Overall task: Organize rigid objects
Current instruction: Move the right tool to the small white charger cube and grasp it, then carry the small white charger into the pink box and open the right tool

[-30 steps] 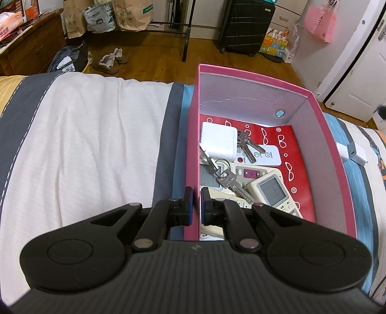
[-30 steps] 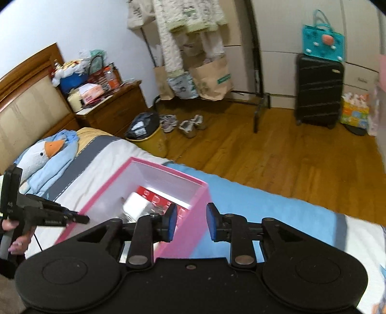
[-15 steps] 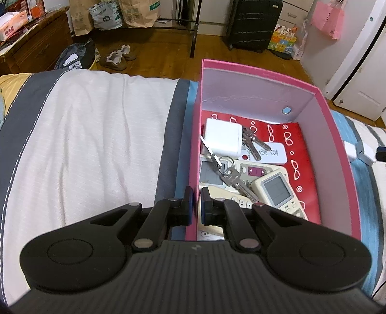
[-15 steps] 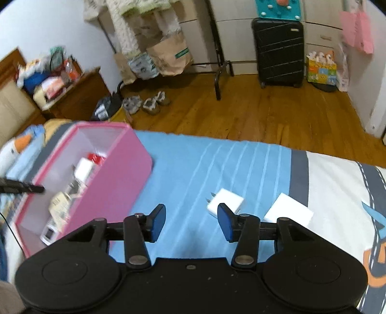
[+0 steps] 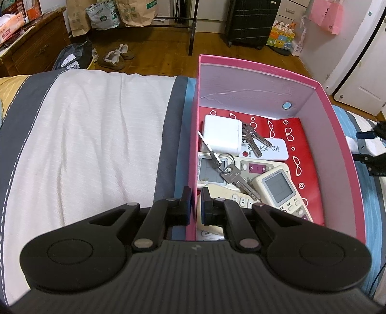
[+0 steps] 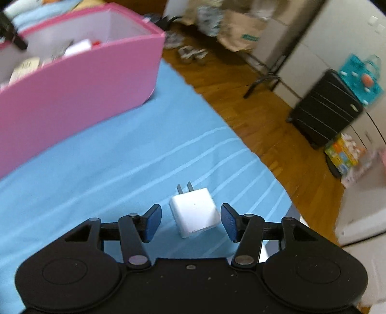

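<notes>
A pink box (image 5: 337,135) stands on the bed, with a white adapter (image 5: 222,136), keys (image 5: 252,142) and several remotes (image 5: 277,186) inside it. My left gripper (image 5: 196,205) is shut on the box's left wall near the close corner. On the blue striped bedspread to the right of the pink box (image 6: 72,84) lies a small white charger plug (image 6: 194,212), prongs pointing away. My right gripper (image 6: 191,218) hangs low over it, jaws opening, with the plug between the pads and untouched. The right gripper (image 5: 371,154) also shows at the left wrist view's right edge.
The bedspread (image 5: 96,145) is white with grey bands on the left and blue (image 6: 108,169) on the right. Beyond the bed's edge lies wooden floor with shoes (image 5: 115,56), paper bags (image 5: 135,12), a rack leg (image 6: 260,82) and a black suitcase (image 6: 325,113).
My right gripper swung from above the pink box down to the white charger plug, rolling as it went, and its jaws spread wider. The left gripper kept its hold on the box wall.
</notes>
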The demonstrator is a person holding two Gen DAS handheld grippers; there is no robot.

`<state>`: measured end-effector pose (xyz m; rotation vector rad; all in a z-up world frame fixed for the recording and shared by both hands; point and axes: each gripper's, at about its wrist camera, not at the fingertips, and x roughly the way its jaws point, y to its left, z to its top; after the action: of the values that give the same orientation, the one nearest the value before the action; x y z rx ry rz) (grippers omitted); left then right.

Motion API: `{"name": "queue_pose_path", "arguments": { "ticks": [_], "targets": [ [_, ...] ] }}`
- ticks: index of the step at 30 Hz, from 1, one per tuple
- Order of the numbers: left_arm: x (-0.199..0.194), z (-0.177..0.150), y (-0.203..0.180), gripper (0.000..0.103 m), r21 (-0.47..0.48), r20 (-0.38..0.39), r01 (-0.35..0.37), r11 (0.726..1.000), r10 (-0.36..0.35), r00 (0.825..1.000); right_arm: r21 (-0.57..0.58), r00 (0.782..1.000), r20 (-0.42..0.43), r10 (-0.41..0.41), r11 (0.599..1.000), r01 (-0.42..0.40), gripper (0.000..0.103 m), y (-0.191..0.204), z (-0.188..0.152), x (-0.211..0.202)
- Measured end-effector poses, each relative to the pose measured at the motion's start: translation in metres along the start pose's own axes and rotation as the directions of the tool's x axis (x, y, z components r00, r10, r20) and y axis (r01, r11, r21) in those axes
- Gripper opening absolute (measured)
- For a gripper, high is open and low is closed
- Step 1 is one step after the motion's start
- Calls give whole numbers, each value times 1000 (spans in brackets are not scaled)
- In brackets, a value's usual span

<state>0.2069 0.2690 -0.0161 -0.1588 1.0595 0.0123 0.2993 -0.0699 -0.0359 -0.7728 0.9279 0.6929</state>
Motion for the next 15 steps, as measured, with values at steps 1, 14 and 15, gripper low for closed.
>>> {"name": "queue_pose_path", "arguments": {
  "ticks": [1,14,15],
  "targets": [
    [0,0,0,6,-1,0,1,1000,-1,1000,-7,1000,-20,12,1000,-12,59,-4,3,4],
    [3,2,0,6,-5,-6,6,1000,-6,1000,224,983,-125,133,969,-102,53,-23,20,24],
    [3,2,1,6,-5,-6,6,1000,-6,1000,258,986,-113,125,962,-93,53,-22,18,22]
  ]
}}
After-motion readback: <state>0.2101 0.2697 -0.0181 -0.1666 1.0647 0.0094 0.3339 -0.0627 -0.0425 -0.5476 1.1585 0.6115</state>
